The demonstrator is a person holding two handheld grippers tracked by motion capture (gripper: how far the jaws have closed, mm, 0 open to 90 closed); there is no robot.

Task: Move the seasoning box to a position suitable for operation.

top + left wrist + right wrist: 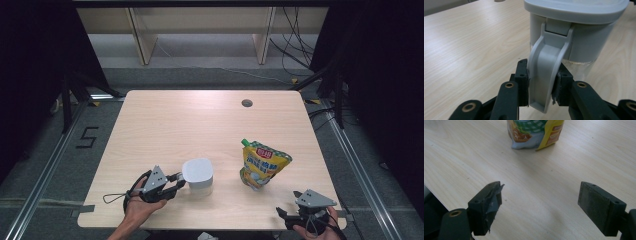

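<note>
Black jaws of the left hand-held gripper (541, 82) pinch the grey plastic handle (546, 75) of the lidded container (198, 176) – container at three o'clock, handle's long axis upright – right hand-held gripper (540, 205) spread.

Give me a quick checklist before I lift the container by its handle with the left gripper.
1. Left gripper on the grey handle: ok, its fingers press the handle from both sides.
2. Container upright on the table: ok.
3. Lid seated: looks ok from the left gripper view; whether it is latched, cannot tell.
4. Contents of the container: cannot tell, only a clear lower section shows.
5. Yellow pouch out of the way: ok, it stands apart to the container's right.
6. Right gripper free: ok, open with nothing between its fingers, near the table's front edge.
</note>
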